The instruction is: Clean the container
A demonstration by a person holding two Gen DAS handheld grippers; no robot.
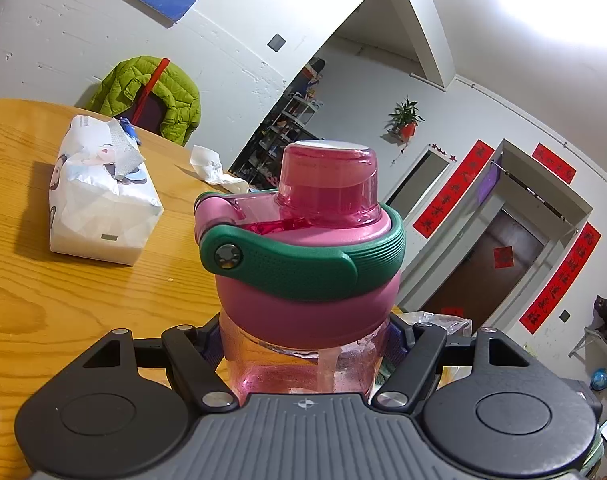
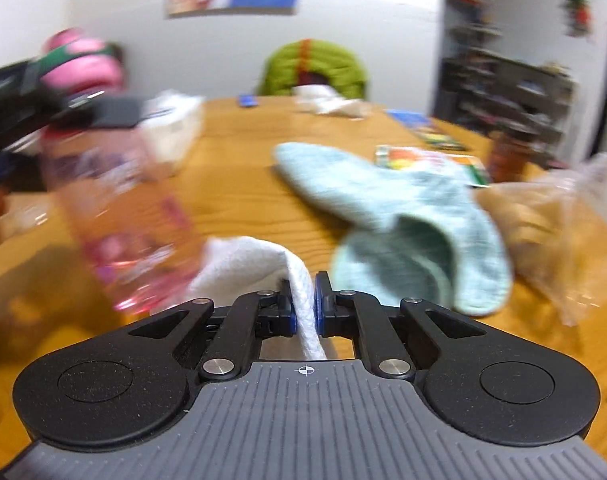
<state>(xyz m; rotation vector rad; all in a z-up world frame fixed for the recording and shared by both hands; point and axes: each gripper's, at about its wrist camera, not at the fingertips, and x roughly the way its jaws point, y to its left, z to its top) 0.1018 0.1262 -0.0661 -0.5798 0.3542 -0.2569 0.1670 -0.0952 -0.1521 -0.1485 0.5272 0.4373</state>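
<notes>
Left hand-held gripper (image 1: 303,344) is clamped on the clear pink body of the water bottle (image 1: 303,264), just under its pink lid with the green carry strap (image 1: 307,264); the bottle is lifted above the wooden bench (image 1: 63,280). In the right wrist view the bottle (image 2: 119,200) hangs tilted at far left, blurred, its base near the white wipe (image 2: 263,264). Tissue pack (image 1: 103,192) sits on the bench left of the bottle, crumpled tissue (image 1: 211,168) behind it. Right hand-held gripper (image 2: 303,308) is pinched tight on the white wipe, which drapes forward and left toward the bottle base. Light blue towel (image 2: 399,216) lies on the bench right of centre, plastic bag (image 2: 551,216) at far right. Green jacket (image 2: 315,68) on the chair behind.
</notes>
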